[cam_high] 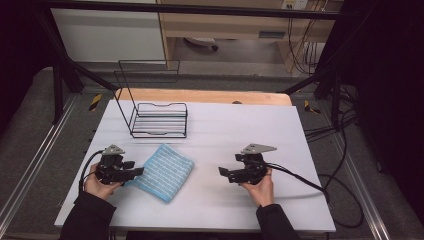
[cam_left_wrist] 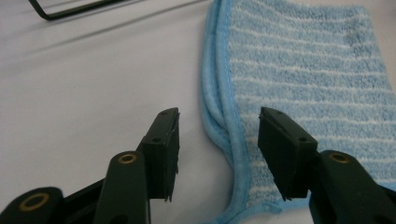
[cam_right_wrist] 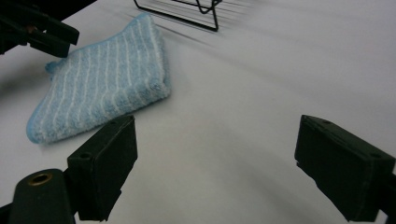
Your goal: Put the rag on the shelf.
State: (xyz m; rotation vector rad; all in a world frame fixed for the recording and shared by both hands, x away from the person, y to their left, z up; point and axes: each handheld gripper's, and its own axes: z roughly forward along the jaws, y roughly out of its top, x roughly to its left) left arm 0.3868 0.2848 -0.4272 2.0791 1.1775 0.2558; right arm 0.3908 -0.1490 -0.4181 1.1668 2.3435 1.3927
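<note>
A folded light-blue cloth with white stripes (cam_high: 166, 171) lies flat on the white table (cam_high: 240, 125), left of the middle. My left gripper (cam_high: 136, 172) is at the cloth's left corner, pointing right. In the left gripper view, the cloth's (cam_left_wrist: 303, 79) hemmed edge lies between the jaws of the left gripper (cam_left_wrist: 218, 147), which stand apart without pressing on it. My right gripper (cam_high: 223, 173) sits to the right of the cloth, apart from it and pointing left. In the right gripper view, the right gripper (cam_right_wrist: 215, 140) is wide open over bare table, with the cloth (cam_right_wrist: 102, 84) farther off.
A black wire rack (cam_high: 159, 120) stands behind the cloth at the table's back left, and its edge (cam_left_wrist: 56, 11) also shows in the left gripper view. Cables trail from both grippers, the right one across the table's right side (cam_high: 300, 180). A wooden strip (cam_high: 210, 96) runs along the far edge.
</note>
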